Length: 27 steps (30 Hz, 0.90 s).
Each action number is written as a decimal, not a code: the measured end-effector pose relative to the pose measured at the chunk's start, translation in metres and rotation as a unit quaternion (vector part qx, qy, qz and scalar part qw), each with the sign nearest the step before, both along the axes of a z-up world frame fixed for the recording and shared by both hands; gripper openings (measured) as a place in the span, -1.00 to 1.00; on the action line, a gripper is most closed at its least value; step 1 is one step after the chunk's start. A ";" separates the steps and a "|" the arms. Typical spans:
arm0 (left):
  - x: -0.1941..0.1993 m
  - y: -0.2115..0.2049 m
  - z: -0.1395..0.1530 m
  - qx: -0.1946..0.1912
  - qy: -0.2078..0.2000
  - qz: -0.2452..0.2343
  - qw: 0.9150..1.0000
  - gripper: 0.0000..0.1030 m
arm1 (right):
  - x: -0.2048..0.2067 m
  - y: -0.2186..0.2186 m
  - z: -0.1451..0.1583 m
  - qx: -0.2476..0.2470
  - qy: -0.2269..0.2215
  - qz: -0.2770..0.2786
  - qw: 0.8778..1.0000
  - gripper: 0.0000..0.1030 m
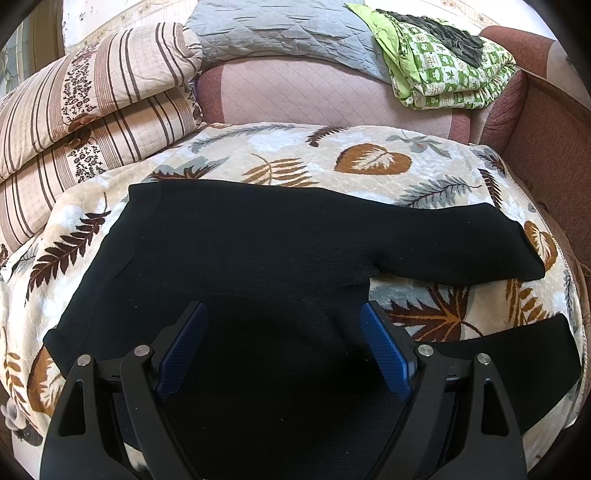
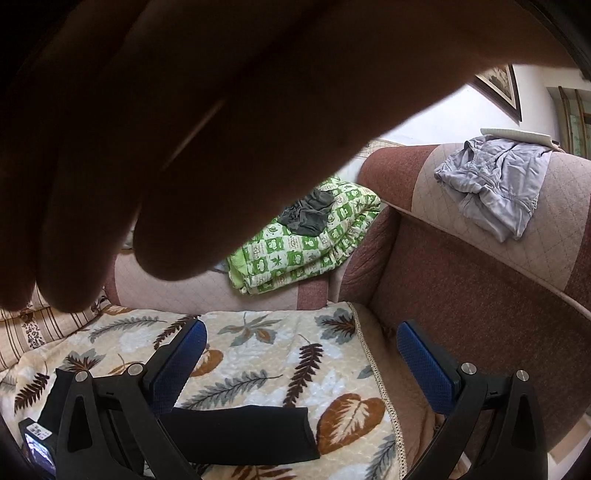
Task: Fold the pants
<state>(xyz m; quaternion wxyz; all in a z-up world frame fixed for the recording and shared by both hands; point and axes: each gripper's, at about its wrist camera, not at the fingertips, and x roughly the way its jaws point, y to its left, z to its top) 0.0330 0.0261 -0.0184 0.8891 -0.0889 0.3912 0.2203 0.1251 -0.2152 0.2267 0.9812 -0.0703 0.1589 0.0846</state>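
Left gripper (image 1: pixel 283 314): jaws spread wide, blue pads (image 1: pixel 384 349) showing, nothing held between them. It is poised over the black pants (image 1: pixel 240 240); whether the fingertips touch the cloth cannot be told, black on black.

Black pants: laid flat on the leaf-print blanket (image 1: pixel 288 147), waist end toward the left, the two legs parted and running off to the right. The nearer leg is cut off behind the left gripper's frame and by the lens edge. In the right wrist view only one leg end (image 2: pixel 251 432) is seen, lying on the blanket and partly hidden behind the left finger of the right gripper (image 2: pixel 301 332).

Right gripper: jaws likewise held far apart, nothing between them; it stands above the blanket, near its fringed edge.

Small device with a lit screen (image 2: pixel 37 448): seen at the lower left corner of the right wrist view, cut off, its kind not made out.

Hand (image 2: pixel 184 129): close before the right wrist lens, dark and blurred, covering most of the upper view.

Striped quilted bedding (image 1: pixel 85 107): stacked left of the blanket.

Sofa (image 1: pixel 546 155): reddish-brown with pale quilted panels.

Green patterned quilt (image 1: pixel 447 70): folded on the sofa back, a dark garment (image 1: pixel 447 37) on top of it.

Grey quilted cover (image 1: pixel 280 33): beyond.

Pale grey garment (image 2: pixel 495 184): crumpled on the sofa arm.
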 end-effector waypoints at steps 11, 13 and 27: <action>0.001 -0.002 0.000 -0.001 0.000 0.000 1.000 0.65 | 0.000 0.001 0.000 0.004 0.001 0.001 1.000 0.99; 0.000 0.000 0.000 -0.001 0.000 0.000 1.000 0.65 | 0.000 0.001 0.000 0.004 0.001 0.001 1.000 0.99; 0.001 0.001 0.000 -0.002 0.000 0.000 1.000 0.65 | 0.001 -0.001 0.000 0.004 -0.002 0.000 1.000 0.99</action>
